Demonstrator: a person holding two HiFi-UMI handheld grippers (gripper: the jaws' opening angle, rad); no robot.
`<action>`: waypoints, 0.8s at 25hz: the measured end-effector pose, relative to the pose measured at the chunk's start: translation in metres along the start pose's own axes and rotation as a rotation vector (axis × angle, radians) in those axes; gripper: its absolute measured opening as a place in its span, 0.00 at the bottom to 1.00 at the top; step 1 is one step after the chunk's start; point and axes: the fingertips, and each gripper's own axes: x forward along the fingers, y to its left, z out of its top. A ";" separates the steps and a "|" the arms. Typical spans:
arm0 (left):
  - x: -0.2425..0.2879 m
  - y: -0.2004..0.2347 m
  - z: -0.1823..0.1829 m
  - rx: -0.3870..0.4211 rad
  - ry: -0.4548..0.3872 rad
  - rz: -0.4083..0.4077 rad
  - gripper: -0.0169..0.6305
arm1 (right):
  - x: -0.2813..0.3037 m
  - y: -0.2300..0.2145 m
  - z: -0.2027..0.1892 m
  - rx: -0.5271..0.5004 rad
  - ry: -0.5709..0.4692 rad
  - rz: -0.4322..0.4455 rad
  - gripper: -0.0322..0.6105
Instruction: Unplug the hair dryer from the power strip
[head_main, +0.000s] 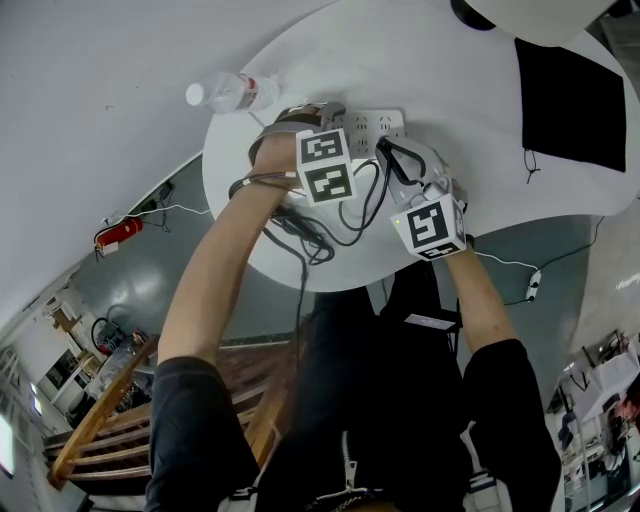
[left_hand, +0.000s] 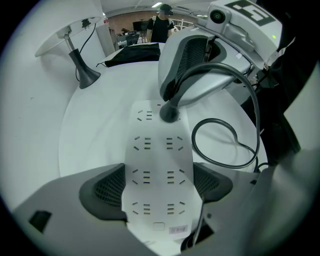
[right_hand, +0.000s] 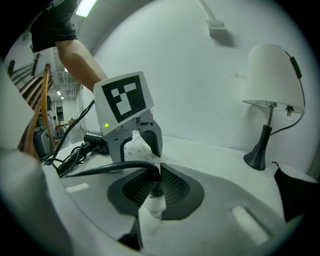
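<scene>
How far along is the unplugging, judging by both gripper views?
Done: the left gripper clamps the strip, and the right gripper is shut on the plug. In hand: the pull itself. Left: the plug is still seated in its socket, so it must be drawn out.

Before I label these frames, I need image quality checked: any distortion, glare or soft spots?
Head view: evenly lit, sharp, white table without glare, edges bowed by the wide lens. Left gripper view: heavy fisheye, black corners, power strip crisp between the jaws. Right gripper view: plug sharp, ceiling light glaring top left, corners dark.
</scene>
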 end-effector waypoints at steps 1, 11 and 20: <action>0.000 0.000 0.000 0.000 0.000 0.001 0.65 | 0.000 0.001 0.000 -0.006 -0.001 -0.003 0.11; 0.001 0.000 0.001 0.003 0.005 0.007 0.65 | 0.002 -0.009 0.004 0.065 -0.011 0.008 0.11; 0.001 -0.001 0.001 -0.004 0.002 0.006 0.65 | -0.006 -0.001 0.014 0.010 -0.055 0.010 0.11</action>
